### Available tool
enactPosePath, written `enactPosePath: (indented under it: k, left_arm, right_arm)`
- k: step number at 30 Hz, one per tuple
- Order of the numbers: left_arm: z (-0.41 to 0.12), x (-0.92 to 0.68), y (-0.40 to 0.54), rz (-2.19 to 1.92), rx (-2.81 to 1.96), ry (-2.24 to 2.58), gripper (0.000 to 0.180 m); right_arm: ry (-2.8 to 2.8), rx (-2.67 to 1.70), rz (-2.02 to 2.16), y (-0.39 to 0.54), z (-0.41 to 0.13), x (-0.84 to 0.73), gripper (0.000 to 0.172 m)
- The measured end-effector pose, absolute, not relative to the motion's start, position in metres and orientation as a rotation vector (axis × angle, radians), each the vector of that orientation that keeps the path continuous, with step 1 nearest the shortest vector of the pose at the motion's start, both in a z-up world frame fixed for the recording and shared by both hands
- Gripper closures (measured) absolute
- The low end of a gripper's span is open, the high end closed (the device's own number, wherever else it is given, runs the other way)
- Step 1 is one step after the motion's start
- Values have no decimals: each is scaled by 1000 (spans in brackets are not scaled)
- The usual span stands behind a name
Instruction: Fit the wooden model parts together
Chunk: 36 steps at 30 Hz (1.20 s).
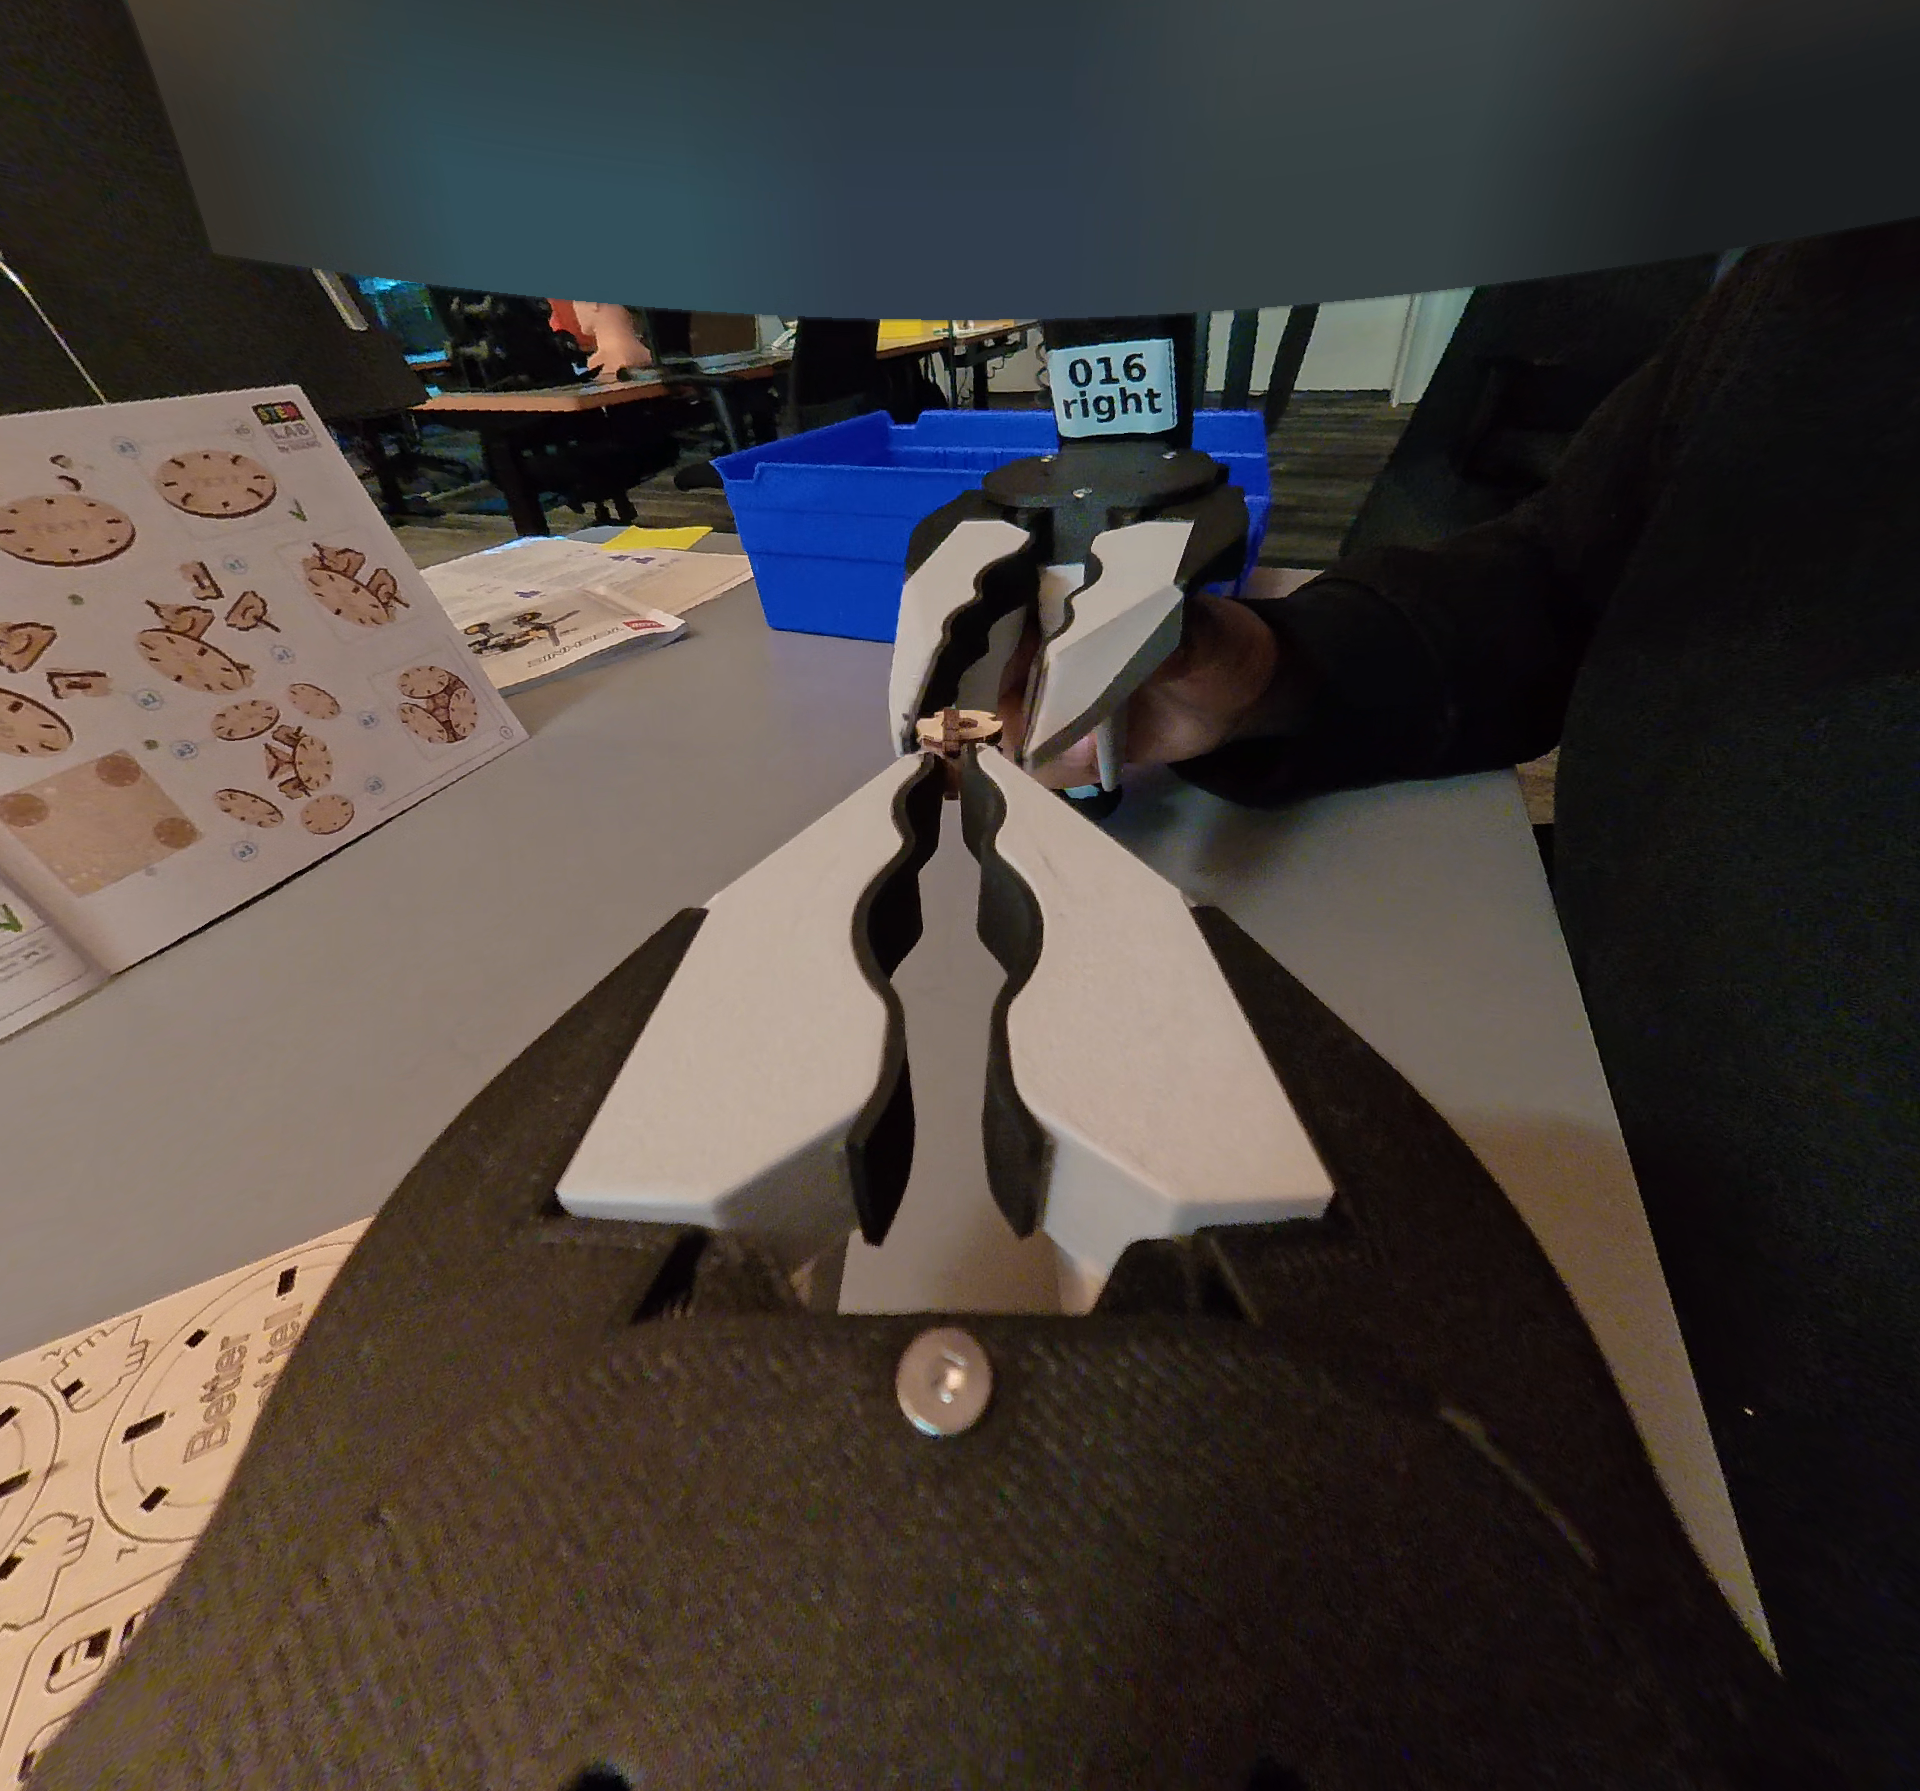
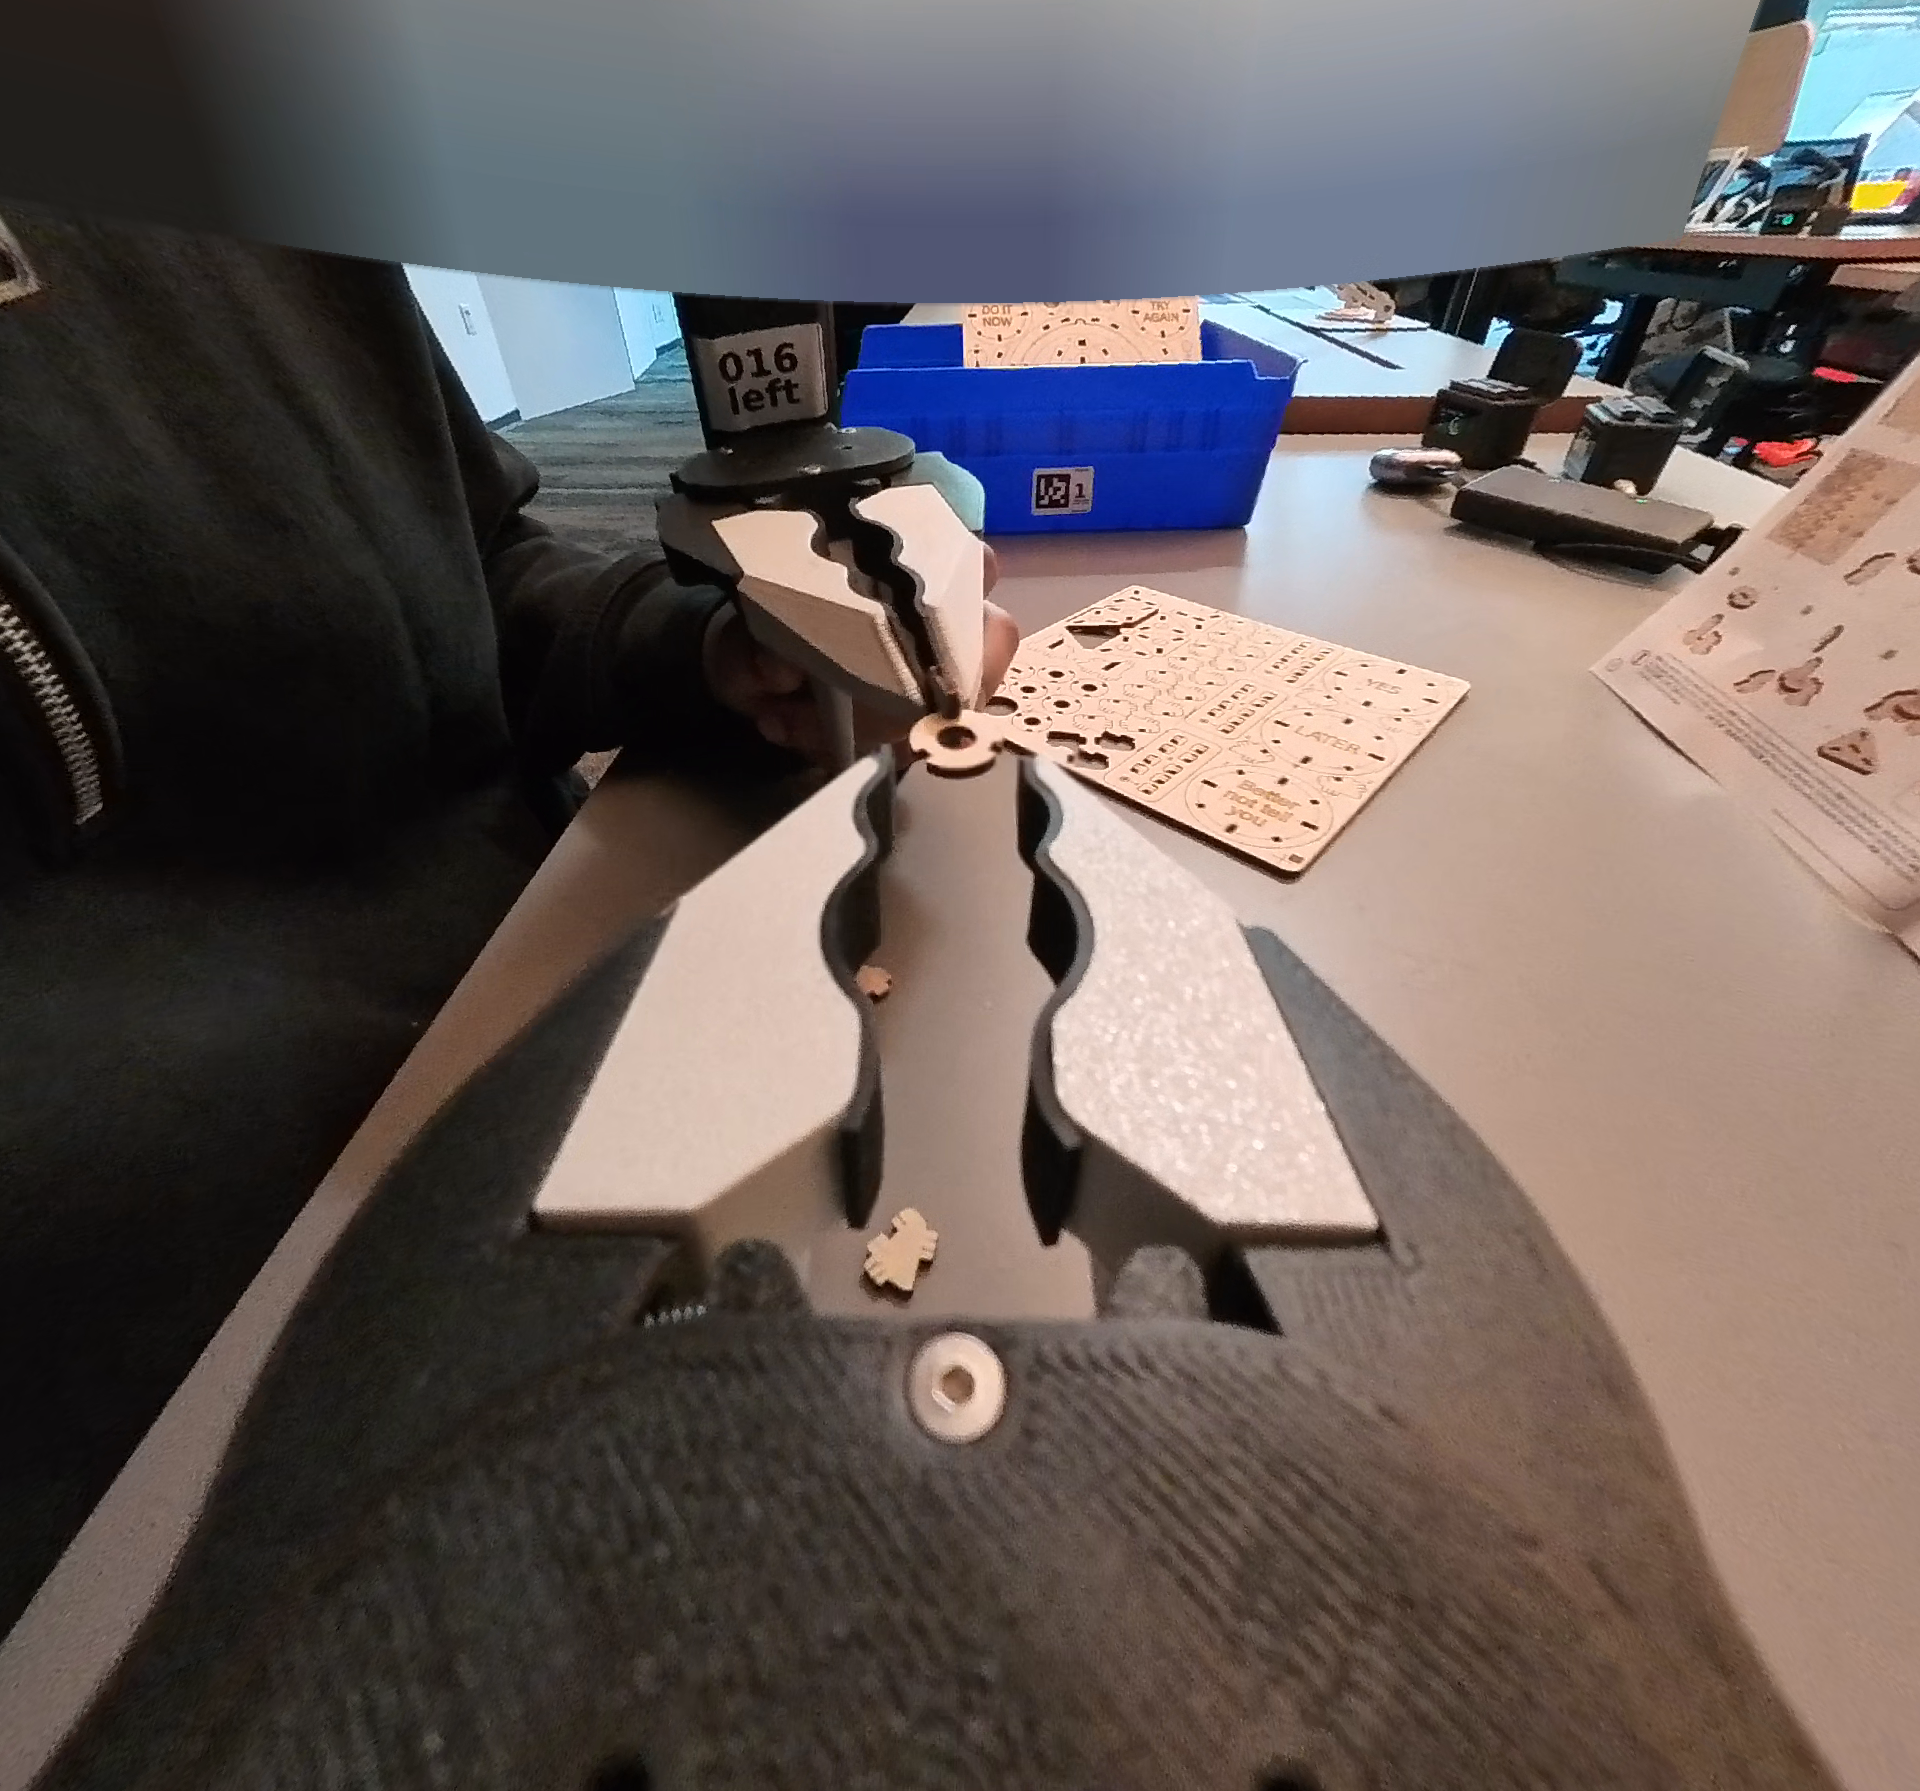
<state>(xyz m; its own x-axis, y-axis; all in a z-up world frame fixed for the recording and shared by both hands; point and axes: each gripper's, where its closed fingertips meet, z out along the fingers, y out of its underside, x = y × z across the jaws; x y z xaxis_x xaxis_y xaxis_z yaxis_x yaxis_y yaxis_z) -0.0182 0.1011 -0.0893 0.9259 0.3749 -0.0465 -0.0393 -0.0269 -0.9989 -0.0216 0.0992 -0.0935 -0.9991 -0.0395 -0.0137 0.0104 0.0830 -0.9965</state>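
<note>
In the left wrist view my left gripper [image 1: 949, 770] is shut on a small thin brown wooden piece [image 1: 948, 752], held upright at its fingertips. The piece sits in the rim of a small round wooden disc [image 1: 971, 725] with a centre hole and notches. My right gripper [image 1: 971, 749] comes from the far side and is shut on that disc. In the right wrist view the disc [image 2: 956, 739] lies flat between my right gripper's [image 2: 956, 765] tips, above the table. The left gripper [image 2: 943, 692] comes down onto its far edge.
A laser-cut wooden sheet [image 2: 1247, 733] lies on the grey table right of the grippers. Two loose wooden bits [image 2: 902, 1248] lie under my right gripper. A blue bin [image 2: 1091, 432] stands behind. An instruction sheet [image 1: 208, 650], a booklet [image 1: 582, 598] and black devices [image 2: 1579, 515] are around. My left and right fingertips are right by each other.
</note>
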Motion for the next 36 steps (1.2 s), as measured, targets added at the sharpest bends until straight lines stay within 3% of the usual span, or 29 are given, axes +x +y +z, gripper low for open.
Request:
enactPosePath:
  k: [8, 16, 36]
  left_arm:
    - [-87, -18, 101, 307, -1542, -280, 178]
    - [-84, -16, 101, 214, -1500, -303, 154]
    - [-86, -9, 106, 27, -1497, -324, 158]
  right_arm:
    - [2263, -40, -2111, 100, -91, -20, 159]
    - [2239, -49, -2066, 98, -95, -15, 160]
    - [2155, -55, -2054, 98, -91, -9, 159]
